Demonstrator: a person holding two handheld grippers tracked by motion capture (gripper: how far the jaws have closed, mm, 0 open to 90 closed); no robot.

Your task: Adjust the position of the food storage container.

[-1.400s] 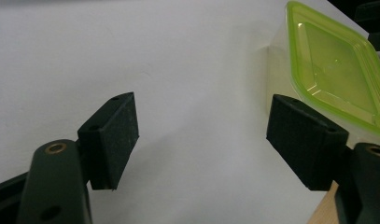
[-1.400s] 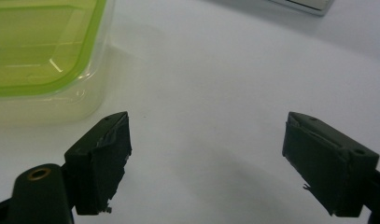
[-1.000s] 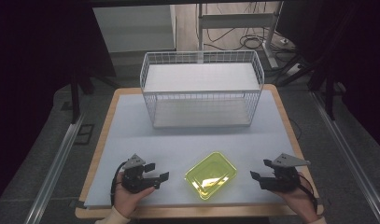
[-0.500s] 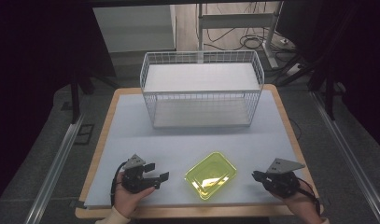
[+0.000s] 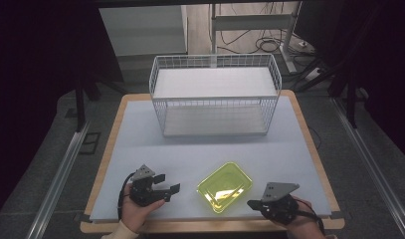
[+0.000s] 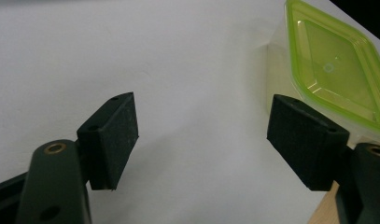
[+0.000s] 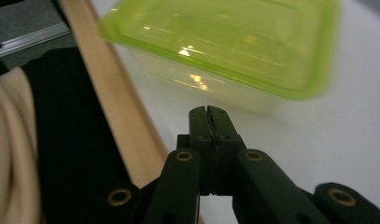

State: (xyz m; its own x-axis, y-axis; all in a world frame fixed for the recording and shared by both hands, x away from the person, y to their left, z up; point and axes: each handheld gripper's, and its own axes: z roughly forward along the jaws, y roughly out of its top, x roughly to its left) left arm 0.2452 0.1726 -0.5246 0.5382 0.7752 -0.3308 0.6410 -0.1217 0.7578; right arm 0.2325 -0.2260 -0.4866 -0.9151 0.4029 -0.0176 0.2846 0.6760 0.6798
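Two grippers, one per hand, flank one yellow-green plastic container (image 5: 225, 186) near the front edge of the table (image 5: 140, 149). Left gripper (image 5: 166, 187): jaws spread wide with nothing between them, aimed across the table toward the container; its hand (image 5: 135, 211) rests at the front edge, forearm entering from below. In the left gripper view the container sits just beyond one pad (image 6: 305, 140), not touching it. Right gripper (image 5: 252, 203): jaws have just closed, pressed flat together on nothing, tips pointing at the container's near corner and just short of it; in the right gripper view the container's side wall stands close ahead. One white wire basket (image 5: 215, 94) stands at the far side of the table, well apart from the container and both grippers
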